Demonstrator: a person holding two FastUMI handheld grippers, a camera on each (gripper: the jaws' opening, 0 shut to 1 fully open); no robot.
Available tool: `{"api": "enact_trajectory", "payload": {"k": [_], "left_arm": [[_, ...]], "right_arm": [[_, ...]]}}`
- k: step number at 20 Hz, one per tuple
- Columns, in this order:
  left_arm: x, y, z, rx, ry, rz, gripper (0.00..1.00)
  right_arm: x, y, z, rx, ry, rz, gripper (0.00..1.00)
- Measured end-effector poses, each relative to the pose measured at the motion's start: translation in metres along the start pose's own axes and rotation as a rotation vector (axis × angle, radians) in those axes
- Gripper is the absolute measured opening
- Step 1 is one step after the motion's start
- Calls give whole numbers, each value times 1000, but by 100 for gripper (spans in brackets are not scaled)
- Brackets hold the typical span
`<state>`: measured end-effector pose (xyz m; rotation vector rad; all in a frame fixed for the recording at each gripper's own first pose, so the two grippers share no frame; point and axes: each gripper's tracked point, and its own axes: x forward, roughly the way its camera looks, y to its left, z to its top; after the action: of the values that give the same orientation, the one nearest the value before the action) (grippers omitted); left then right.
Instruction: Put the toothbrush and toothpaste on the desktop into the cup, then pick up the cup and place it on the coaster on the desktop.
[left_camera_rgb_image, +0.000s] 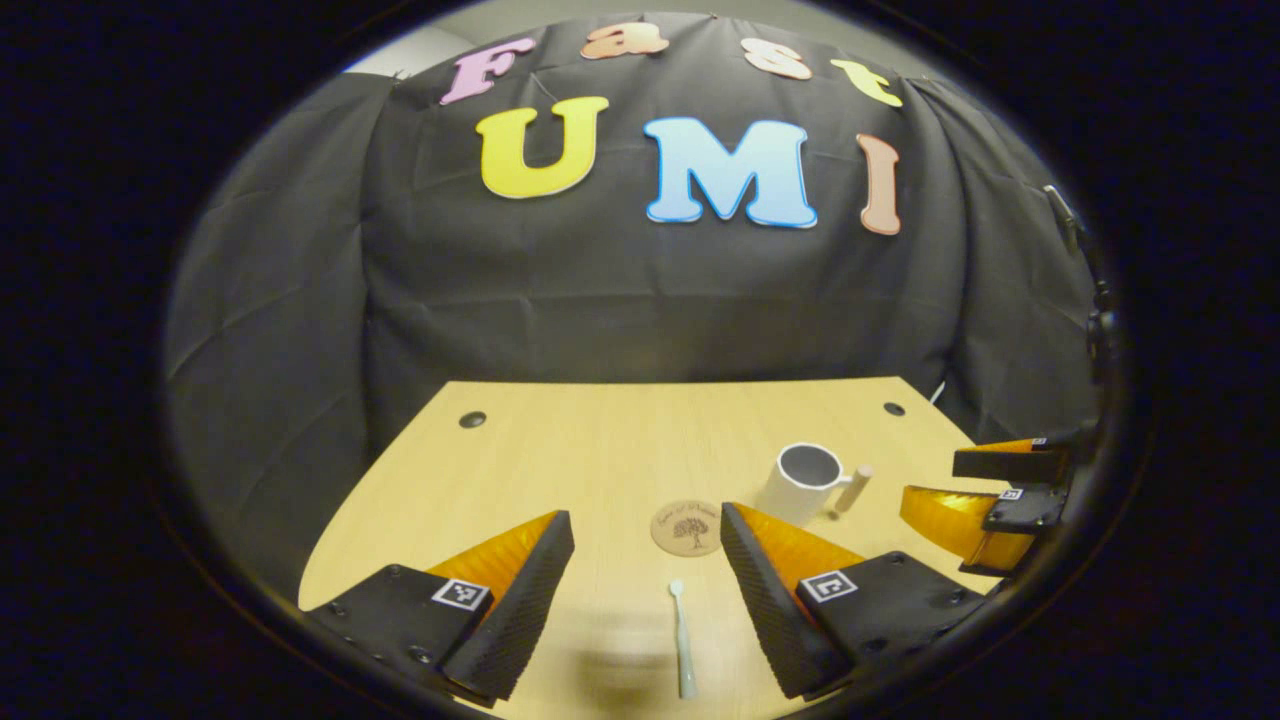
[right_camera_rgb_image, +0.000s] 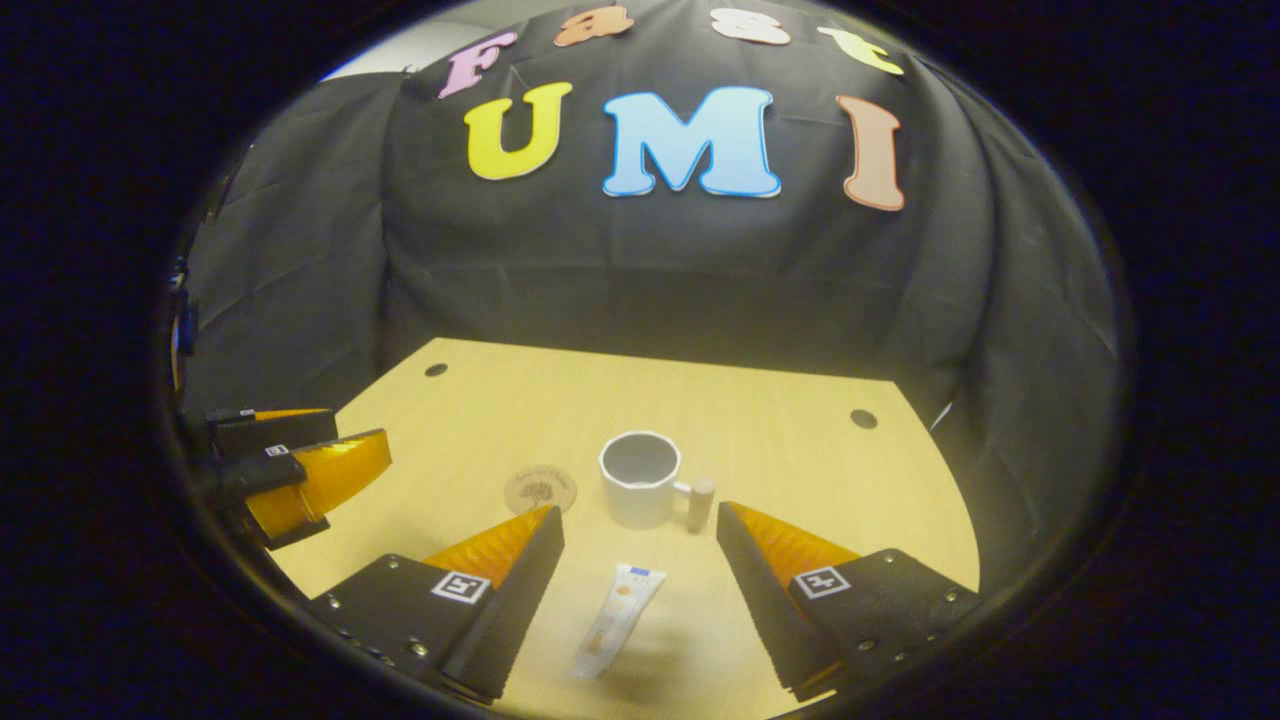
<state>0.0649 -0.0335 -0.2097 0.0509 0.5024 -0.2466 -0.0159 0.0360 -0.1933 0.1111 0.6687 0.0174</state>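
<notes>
Left gripper (left_camera_rgb_image: 647, 590) and right gripper (right_camera_rgb_image: 640, 575): ribbed jaws spread wide, empty. Slim toothbrush (left_camera_rgb_image: 682, 640), flat toothpaste tube (right_camera_rgb_image: 618, 618), round coaster (left_camera_rgb_image: 687, 527) near glossy cup (right_camera_rgb_image: 640, 478).

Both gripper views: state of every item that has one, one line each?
cup: upright on the desktop, empty, off the coaster
toothbrush: lying flat between the left gripper's fingers, ungrasped
toothpaste: lying flat between the right gripper's fingers, ungrasped
coaster: flat, nothing on it
left gripper: open, above the desktop
right gripper: open, above the desktop
</notes>
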Motion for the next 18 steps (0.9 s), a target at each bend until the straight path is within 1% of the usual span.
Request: {"api": "enact_trajectory", "payload": {"k": [1,2,4,5,6,7,8,12,13,16,17,18], "left_arm": [[4,-5,-9,5,25,-13,94],[8,-9,-18,16,52,-22,94],[17,-19,-40,37,112,-44,100],[19,-22,-50,42,144,-55,94],[21,-27,-63,43,182,-66,94],[24,-32,-76,37,228,-75,94],[26,-35,-88,25,268,-83,98],[35,-36,-124,16,392,-87,99],[36,-39,-133,9,419,-93,99],[41,-43,-152,-26,486,-108,99],[45,-42,-158,-28,502,-105,99],[48,-40,-163,-25,520,-97,99]], "right_arm": [[2,0,-8,14,26,-4,94],[5,-2,-15,25,54,-12,94],[15,-5,-32,52,133,-21,94],[18,-2,-41,74,175,-19,94],[23,-1,-50,97,219,-17,94],[25,0,-60,115,261,-19,94],[28,1,-69,131,293,-17,94],[37,8,-95,158,407,0,88],[39,11,-101,162,428,1,78],[45,12,-110,159,481,-4,79],[49,13,-115,157,492,-7,77],[52,12,-117,156,508,-11,77]]}}
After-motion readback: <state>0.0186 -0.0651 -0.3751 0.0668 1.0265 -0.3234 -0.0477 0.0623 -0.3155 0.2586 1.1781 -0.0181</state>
